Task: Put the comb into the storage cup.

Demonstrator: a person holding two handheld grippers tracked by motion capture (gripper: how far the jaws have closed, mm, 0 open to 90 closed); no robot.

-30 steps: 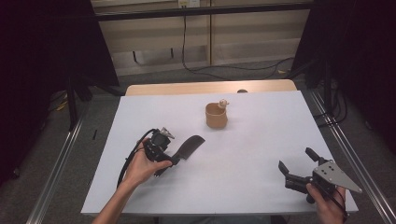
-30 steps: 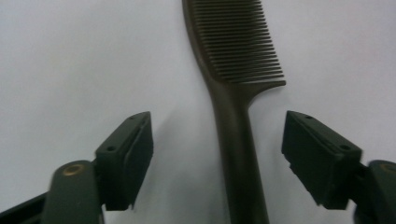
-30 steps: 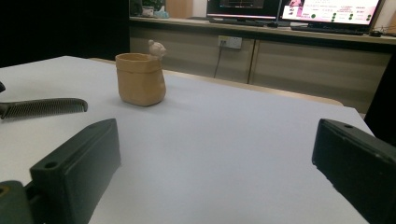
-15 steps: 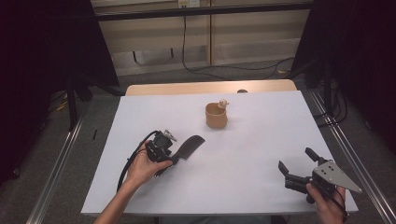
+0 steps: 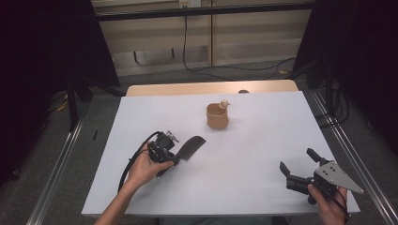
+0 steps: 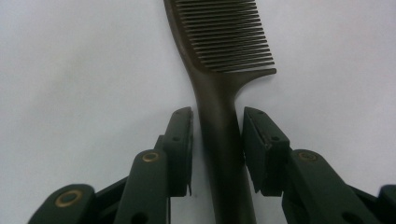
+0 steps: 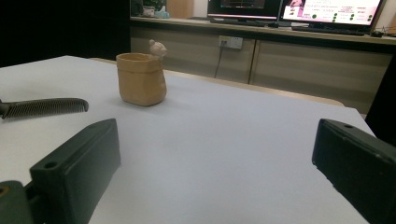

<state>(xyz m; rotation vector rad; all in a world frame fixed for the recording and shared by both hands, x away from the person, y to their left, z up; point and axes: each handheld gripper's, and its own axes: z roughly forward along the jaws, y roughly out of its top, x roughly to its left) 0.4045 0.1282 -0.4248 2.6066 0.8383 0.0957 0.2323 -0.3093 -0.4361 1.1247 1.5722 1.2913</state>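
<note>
A dark comb [image 5: 192, 146] lies flat on the white table [image 5: 263, 140] at left of centre, teeth pointing away from the hand. My left gripper [image 5: 176, 157] rests low on the table with the comb's handle [image 6: 219, 140] between its jaws. The jaws have just been closing; the right pad [image 6: 254, 144] is at the handle and a thin gap shows at the left pad [image 6: 184, 144]. My right gripper [image 5: 295, 159] sits near the front right edge, open wide and empty, facing the comb's teeth [image 7: 44, 107].
A tan cup [image 5: 217, 117] with a small figure on its rim stands upright at the table's middle back, also ahead in the right gripper view as the cup [image 7: 140, 79]. Metal rails run along both sides. Cables cross the floor beyond the far edge.
The left gripper's jaws have drawn in around the comb's handle. Both hands, the comb and the cup stay where they were.
</note>
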